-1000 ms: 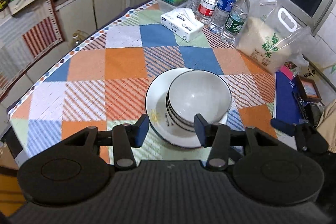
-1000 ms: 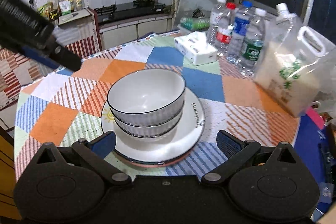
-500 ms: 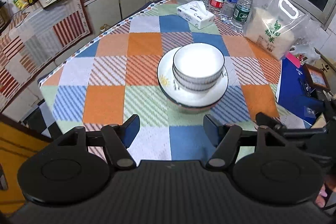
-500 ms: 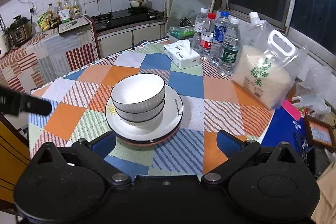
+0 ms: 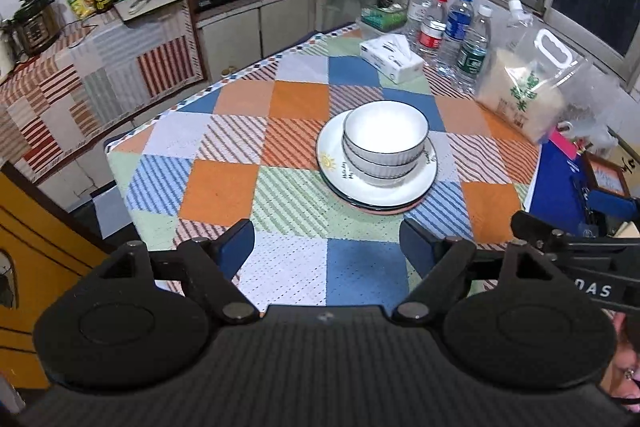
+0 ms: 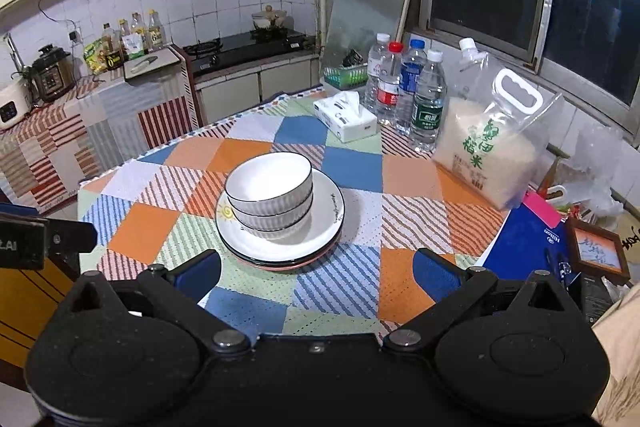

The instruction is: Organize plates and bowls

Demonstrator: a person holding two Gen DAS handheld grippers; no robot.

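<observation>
Both the left tongs (image 5: 327,245) and the right tongs (image 6: 317,275) gape wide and empty, the left having just been opening, and both have drawn back from the stacked bowls (image 5: 385,141). These sit on plates (image 6: 280,233) mid-surface (image 6: 352,167); the plate's writing is unreadable.

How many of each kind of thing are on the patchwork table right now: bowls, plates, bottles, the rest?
Bowls: 3, nested on the plates
Plates: at least 2 stacked, a white one over a pinkish rim; exact count unclear
Water bottles: 4
Tissue box: 1
Rice bag: 1
Green basket: 1
Total: at least 12
</observation>
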